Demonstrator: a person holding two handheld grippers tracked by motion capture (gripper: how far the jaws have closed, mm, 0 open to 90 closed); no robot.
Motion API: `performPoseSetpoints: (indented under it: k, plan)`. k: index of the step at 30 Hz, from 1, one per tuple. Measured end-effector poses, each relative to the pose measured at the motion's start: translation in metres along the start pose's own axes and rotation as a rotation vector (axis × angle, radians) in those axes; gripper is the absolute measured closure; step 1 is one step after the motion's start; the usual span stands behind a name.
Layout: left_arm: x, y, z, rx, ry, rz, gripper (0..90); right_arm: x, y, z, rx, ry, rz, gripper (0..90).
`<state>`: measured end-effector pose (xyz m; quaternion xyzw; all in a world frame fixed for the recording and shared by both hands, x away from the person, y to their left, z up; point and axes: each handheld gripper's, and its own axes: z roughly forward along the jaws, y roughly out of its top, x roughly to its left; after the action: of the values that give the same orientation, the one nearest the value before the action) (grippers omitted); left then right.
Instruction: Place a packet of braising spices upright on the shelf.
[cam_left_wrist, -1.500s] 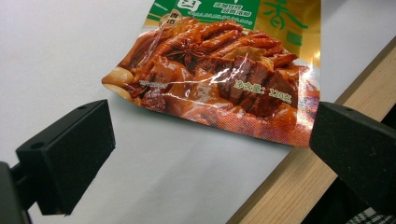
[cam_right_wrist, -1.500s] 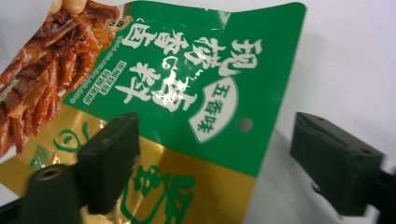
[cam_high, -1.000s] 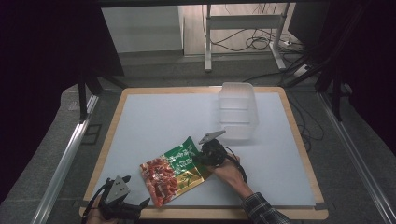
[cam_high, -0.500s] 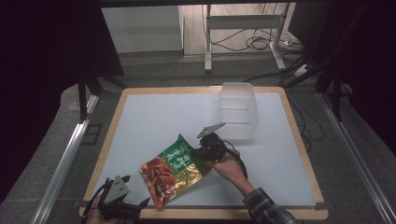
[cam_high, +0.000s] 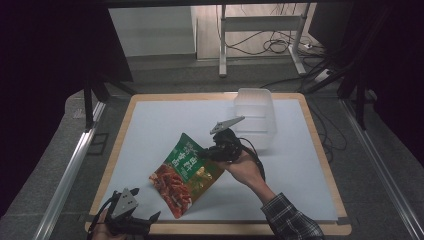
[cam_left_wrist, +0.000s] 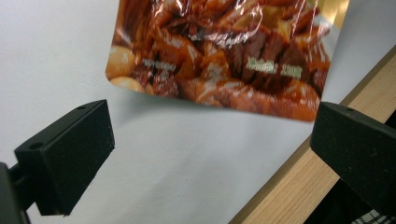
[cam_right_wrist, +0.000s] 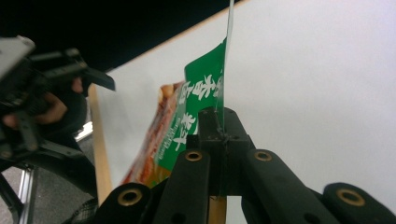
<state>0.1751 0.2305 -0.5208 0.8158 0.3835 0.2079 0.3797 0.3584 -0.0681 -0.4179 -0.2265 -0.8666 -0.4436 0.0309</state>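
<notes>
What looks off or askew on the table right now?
Nothing is spilled or damaged. The snack bag hangs tilted, pinched at its top edge by the right hand-held gripper, with its lower corner near the table's front edge. The clear tub sits upright and apart. The left hand-held gripper waits open.

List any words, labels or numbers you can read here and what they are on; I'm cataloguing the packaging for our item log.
Food pouch, green top panel: large white characters, too blurred to read in the high view or the right gripper view.
Food pouch, over the food photo: two small pale lines of print in the left gripper view, too blurred to read.
Clear plastic container: no print visible.
Nothing else in view carries readable text.
</notes>
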Motion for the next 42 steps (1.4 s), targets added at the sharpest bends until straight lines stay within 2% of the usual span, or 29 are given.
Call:
performPoseSetpoints:
  k: [11, 18, 25, 31, 42]
  plan:
    - [0.001, 0.0, -0.001, -0.008, 0.002, -0.015, 0.0, 0.009, 0.027, -0.021, -0.026, -0.005, -0.04, 88.9]
    - [0.002, -0.001, -0.002, -0.016, 0.001, -0.023, 0.0, 0.006, 0.041, -0.035, -0.047, -0.016, -0.054, 89.0]
    - [0.002, -0.001, -0.001, -0.013, 0.001, -0.021, 0.0, -0.004, 0.053, -0.046, -0.068, -0.062, -0.064, 89.0]
    - [0.002, -0.001, -0.001, -0.01, 0.001, -0.016, 0.0, -0.02, 0.064, -0.06, -0.094, -0.118, -0.063, 88.9]
    - [0.001, 0.0, 0.0, -0.008, 0.0, -0.009, 0.0, -0.043, 0.082, -0.09, -0.139, -0.137, -0.045, 89.0]
